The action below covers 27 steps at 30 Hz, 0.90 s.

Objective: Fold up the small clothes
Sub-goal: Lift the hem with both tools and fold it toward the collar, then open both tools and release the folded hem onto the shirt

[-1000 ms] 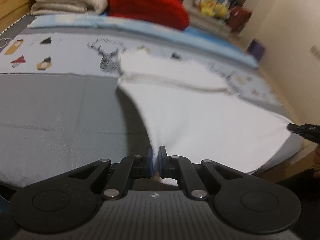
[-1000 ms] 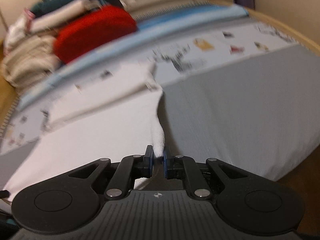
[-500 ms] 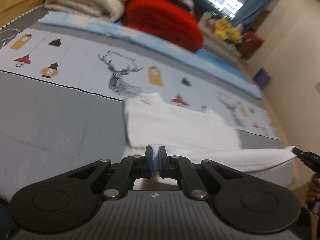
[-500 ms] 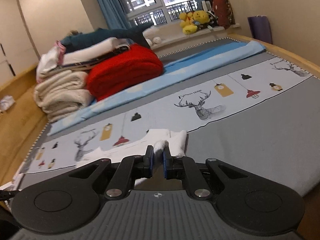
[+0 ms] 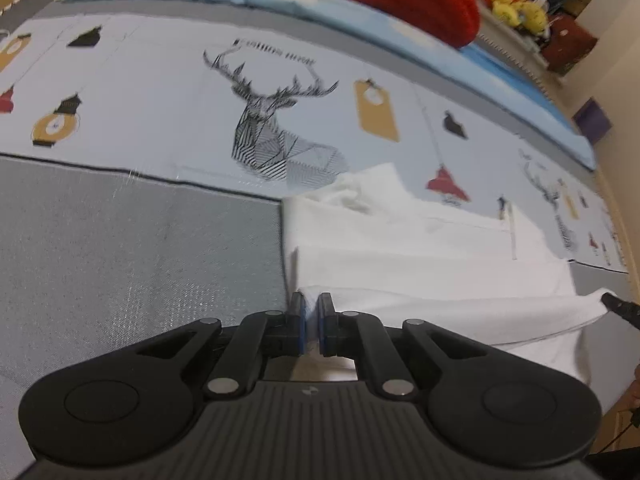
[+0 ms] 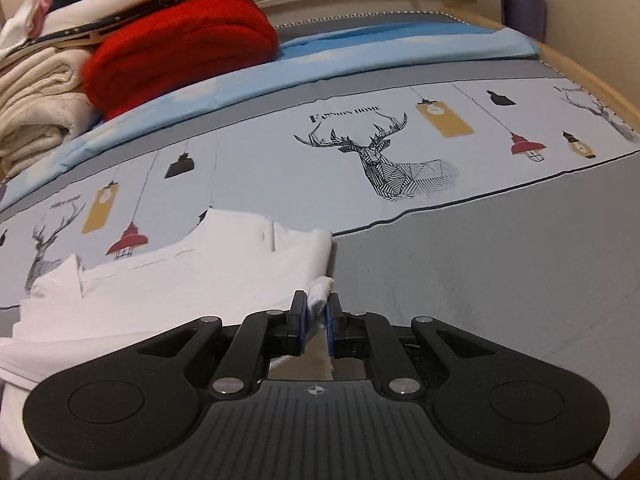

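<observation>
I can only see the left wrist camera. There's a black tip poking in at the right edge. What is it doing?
Observer: That is the right gripper. The right wrist view shows it shut on a bunched corner of the white garment.
Operator: What's behind the red blanket? My view cuts it off.
Observer: On the red blanket lies a pile of folded clothes, with cream blankets stacked beside it.
Operator: Is there writing above the deer? Mine is blurry.
Observer: Yes, the deer print has "FASHION HOME" printed above it.
</observation>
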Tool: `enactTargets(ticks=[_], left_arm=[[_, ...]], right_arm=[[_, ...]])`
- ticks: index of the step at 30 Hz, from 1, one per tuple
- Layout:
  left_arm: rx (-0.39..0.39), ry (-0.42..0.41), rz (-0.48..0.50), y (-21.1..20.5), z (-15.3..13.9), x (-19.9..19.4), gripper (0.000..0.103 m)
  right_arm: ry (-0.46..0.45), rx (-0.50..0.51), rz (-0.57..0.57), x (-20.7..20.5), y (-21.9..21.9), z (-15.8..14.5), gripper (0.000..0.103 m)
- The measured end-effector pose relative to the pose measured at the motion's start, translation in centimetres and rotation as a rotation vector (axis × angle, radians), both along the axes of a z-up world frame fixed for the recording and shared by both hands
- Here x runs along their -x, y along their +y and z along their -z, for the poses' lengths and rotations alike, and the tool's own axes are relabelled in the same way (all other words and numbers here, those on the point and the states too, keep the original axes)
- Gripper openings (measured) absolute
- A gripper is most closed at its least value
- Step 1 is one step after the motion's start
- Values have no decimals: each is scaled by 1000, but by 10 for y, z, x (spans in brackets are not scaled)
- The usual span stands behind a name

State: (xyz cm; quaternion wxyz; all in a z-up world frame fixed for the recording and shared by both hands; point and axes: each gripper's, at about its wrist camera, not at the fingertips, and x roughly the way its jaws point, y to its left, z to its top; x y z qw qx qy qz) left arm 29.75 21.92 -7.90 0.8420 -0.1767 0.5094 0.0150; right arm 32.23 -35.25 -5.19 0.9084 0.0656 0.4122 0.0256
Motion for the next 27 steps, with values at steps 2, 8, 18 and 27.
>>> enactTargets(ticks=[2, 8, 18, 27], left_arm=[[-2, 5, -2, 1, 3, -3, 9], [-33, -13, -78, 21, -3, 5, 21], [-95, 36, -53, 26, -1, 31, 32], [-58, 69, 15, 3, 4, 29, 47]], right_arm=[[6, 15, 4, -6, 4, 5, 9], [12, 53, 52, -12, 2, 10, 21], [-38, 64, 111, 15, -22, 0, 27], [45, 44, 69, 29, -36, 8, 36]])
